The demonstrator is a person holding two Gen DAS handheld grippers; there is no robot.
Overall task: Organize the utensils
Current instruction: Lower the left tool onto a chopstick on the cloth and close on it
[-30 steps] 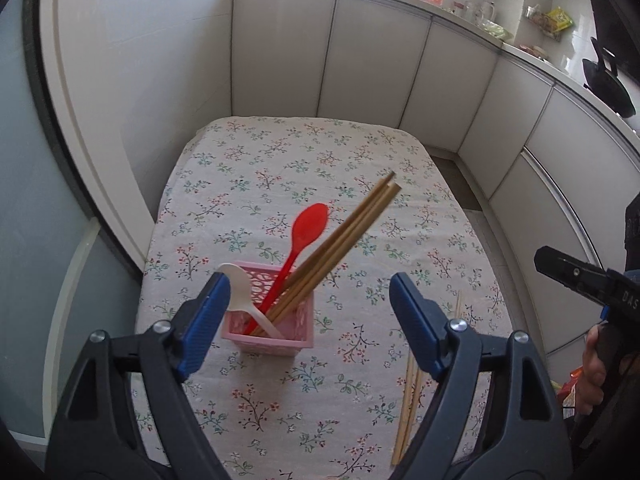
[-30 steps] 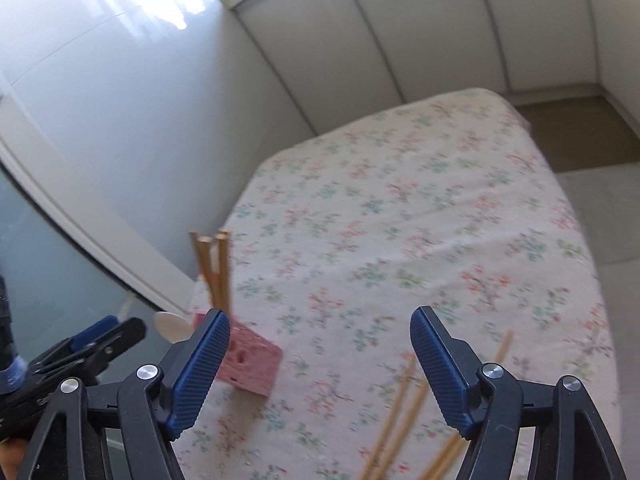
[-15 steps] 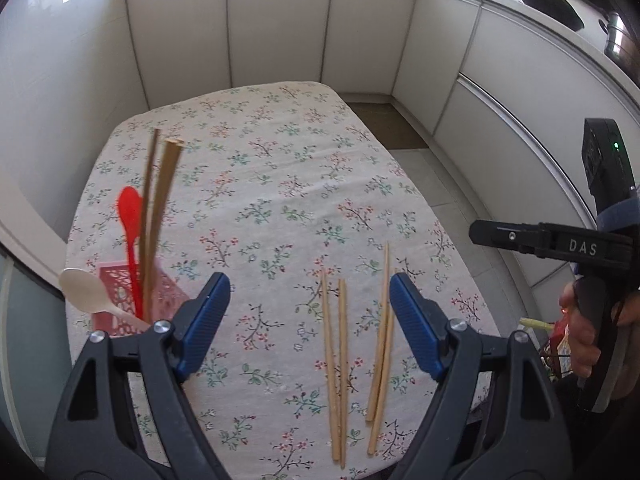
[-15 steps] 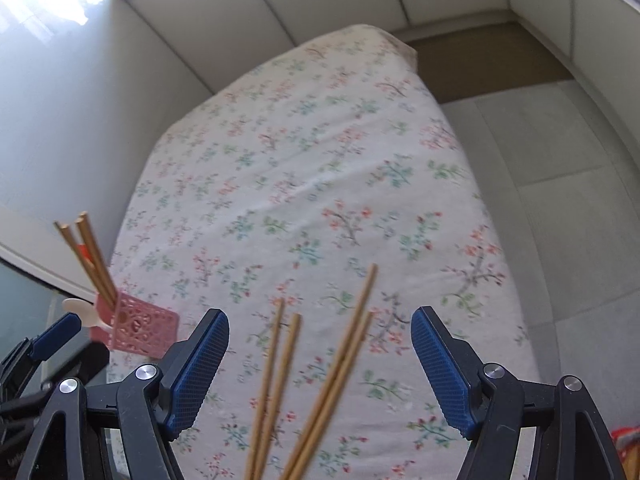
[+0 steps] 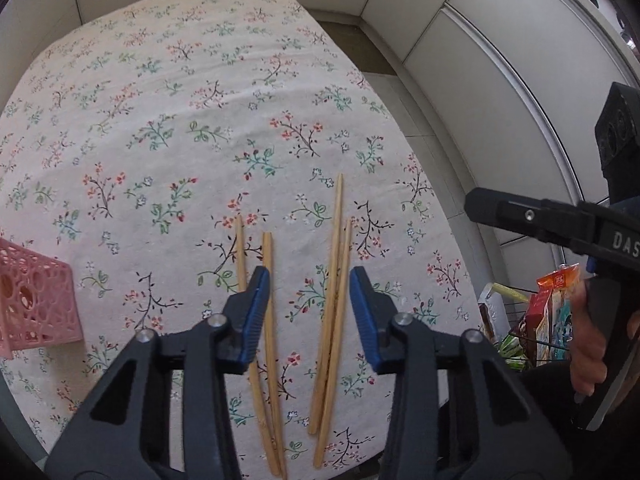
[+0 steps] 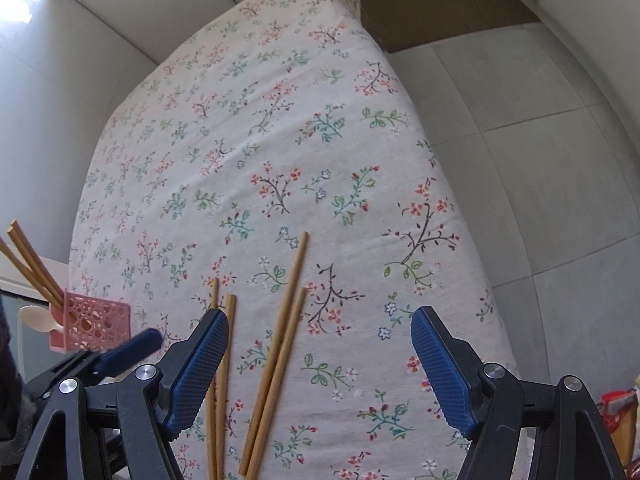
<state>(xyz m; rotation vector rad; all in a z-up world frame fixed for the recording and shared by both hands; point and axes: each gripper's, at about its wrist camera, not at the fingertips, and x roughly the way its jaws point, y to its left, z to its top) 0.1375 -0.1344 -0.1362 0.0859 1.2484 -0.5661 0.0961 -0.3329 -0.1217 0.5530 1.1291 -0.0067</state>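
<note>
Chopsticks (image 5: pixel 335 300) – 4 flat on tablecloth (image 5: pixel 168 128), pink basket (image 5: pixel 32 300) left – both grippers' jaws apart, empty.

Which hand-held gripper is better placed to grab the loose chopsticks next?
Left. The left hand-held gripper hangs open right over the chopsticks; in the right wrist view they lie off-centre toward the right hand-held gripper's left finger.

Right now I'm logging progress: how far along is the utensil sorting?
Partly done. Chopsticks and a pale spoon already stand in the pink basket. Nothing is in hand: left tongs and right tongs are open. Four loose chopsticks remain on the table.
</note>
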